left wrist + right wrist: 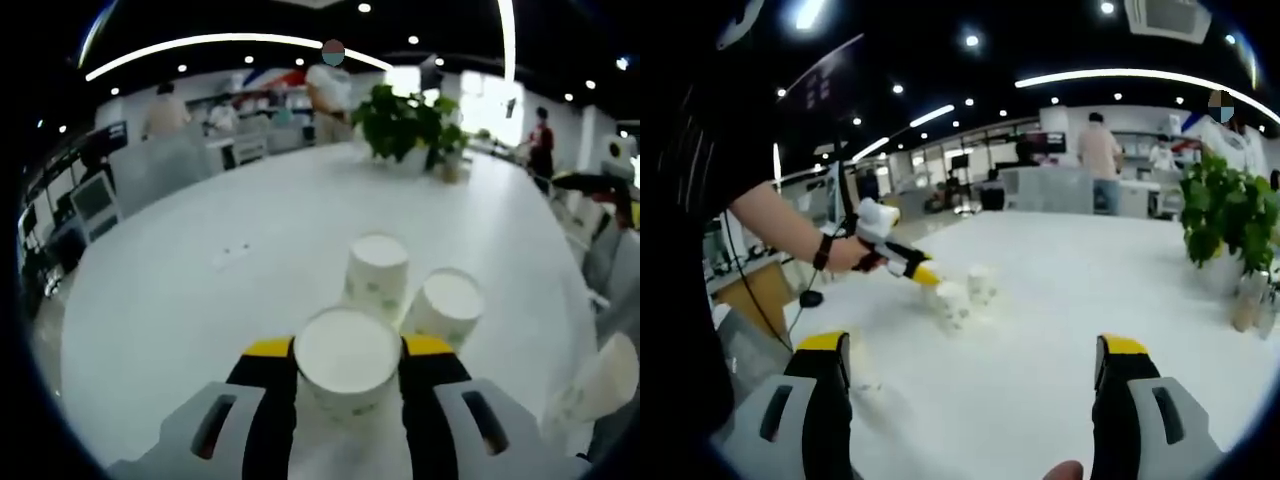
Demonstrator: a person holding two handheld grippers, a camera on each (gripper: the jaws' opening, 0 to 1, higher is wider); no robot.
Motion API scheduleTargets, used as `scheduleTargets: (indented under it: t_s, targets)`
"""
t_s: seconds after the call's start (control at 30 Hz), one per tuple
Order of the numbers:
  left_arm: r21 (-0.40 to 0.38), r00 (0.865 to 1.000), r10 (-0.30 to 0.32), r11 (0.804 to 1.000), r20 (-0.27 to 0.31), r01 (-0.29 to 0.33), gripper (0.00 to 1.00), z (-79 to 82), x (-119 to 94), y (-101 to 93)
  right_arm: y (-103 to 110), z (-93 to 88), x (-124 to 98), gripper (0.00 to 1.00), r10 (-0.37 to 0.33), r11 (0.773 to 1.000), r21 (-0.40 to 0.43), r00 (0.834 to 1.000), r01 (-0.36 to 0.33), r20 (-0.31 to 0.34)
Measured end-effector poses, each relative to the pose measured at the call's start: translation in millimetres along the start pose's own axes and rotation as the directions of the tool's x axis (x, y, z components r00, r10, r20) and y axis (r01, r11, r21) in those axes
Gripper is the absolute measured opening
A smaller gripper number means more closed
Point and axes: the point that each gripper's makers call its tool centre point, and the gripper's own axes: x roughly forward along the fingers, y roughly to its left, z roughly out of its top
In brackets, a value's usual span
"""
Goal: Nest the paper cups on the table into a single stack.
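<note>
Paper cup (347,368), upside down, sits clamped between the yellow-tipped jaws of our left gripper (347,350), with two more inverted cups (412,290) just beyond it on the white table (200,290). Our right gripper (975,360) hangs wide open and empty, well back from them. Farther off we see a potted plant (405,125) and people standing at counters.

Left claw (348,372) grips an upside-down paper cup (347,362) on the table (180,290).
</note>
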Motion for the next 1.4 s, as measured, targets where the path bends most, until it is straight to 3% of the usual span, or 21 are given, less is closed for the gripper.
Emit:
scheduleTargets:
  t_s: [0.47,0.8,1.4]
  targets:
    - [0.022,1.0,-0.011,1.0,0.025,0.011,0.39,18.7,-31,-7.7,15,13.6,-8,1.0,-0.006,1.0,-0.002,0.999,0.006,0.041]
    - [0.049,0.997,-0.058,0.997,0.056,0.055,0.39,40.6,-65,-24.3,35,15.8,-9,1.0,-0.006,1.0,-0.018,0.998,0.007,0.056]
    - [0.129,0.988,-0.138,0.983,0.07,0.129,0.39,49.4,-109,-62.5,55,9.8,-23,1.0,-0.061,0.997,-0.036,0.996,0.063,0.062]
